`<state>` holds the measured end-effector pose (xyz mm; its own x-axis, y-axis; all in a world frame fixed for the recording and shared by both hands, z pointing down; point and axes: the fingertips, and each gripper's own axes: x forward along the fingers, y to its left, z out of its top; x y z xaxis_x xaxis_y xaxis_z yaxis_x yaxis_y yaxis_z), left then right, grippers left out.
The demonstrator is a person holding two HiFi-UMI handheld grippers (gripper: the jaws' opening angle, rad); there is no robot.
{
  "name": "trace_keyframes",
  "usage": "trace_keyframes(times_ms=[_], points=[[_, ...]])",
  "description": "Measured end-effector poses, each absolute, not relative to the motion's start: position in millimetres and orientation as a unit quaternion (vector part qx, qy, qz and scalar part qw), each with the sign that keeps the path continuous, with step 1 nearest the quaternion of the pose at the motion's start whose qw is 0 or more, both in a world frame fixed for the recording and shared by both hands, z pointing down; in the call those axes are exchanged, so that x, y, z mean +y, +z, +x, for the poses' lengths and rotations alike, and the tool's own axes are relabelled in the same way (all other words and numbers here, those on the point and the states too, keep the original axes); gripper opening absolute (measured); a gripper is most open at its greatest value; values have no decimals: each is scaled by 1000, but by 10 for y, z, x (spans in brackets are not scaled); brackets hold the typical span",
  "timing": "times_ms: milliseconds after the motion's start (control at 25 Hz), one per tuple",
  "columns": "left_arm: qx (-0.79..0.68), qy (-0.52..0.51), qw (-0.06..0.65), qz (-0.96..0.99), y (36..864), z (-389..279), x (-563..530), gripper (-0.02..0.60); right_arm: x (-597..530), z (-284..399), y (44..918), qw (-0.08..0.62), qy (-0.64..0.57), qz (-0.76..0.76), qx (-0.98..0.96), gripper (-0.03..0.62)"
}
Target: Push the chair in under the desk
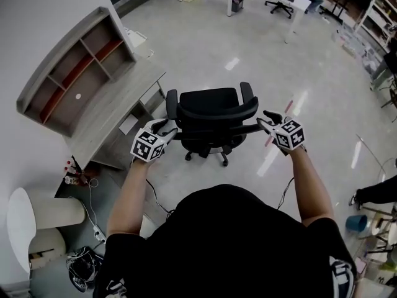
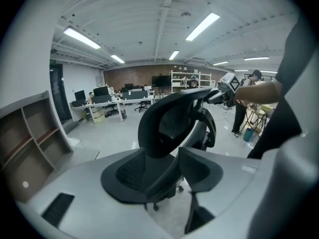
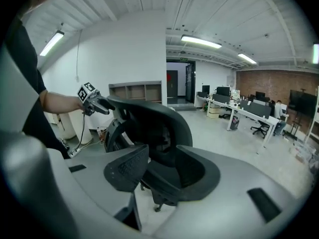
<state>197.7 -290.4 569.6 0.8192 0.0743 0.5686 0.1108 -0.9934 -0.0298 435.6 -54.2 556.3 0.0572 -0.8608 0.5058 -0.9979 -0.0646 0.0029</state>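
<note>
The left tool is clenched on the left end of the backrest's upper rim of the black mesh office chair. The dark rim passes between its two black pads and both pads lie against it. The right tool is closed in the same way on the right end of that rim, with the curved black frame caught between its pads.

In the head view the two tools are at about the same height, one at each side of the backrest, and both bare forearms are stretched forward from a black shirt. Each tool carries its cube with square markers on top.

The chair stands upright on its castors on the glossy grey floor. Its backrest is turned to the person and its seat points away. It is beside the near right corner of the long grey wooden bench, close to it but not under it. The bench runs along the white wall at the left, and a grey open shelf unit with reddish boards sits on its rear part.

At the lower left, near the wall, there are a white cylindrical bin and a tangle of black and white cables on the floor. Far across the room stand white office desks with another black chair.
</note>
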Motion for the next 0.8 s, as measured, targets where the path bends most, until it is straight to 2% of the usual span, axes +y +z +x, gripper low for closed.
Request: trace_keyframes(times_ms=[160, 320, 520, 800], points=[[-82, -335, 52, -937, 5919, 1993, -2793, 227, -543, 4268, 5833, 221, 199, 674, -676, 200], [-110, -354, 90, -925, 6056, 2070, -2665, 232, -552, 4209, 6111, 294, 202, 635, -685, 238], [-150, -397, 154, -892, 6409, 2136, -2513, 259, -586, 4109, 6381, 386, 194, 579, -692, 270], [-176, -465, 259, -828, 6814, 2225, -2516, 305, -663, 4070, 6639, 448, 194, 533, -691, 293]])
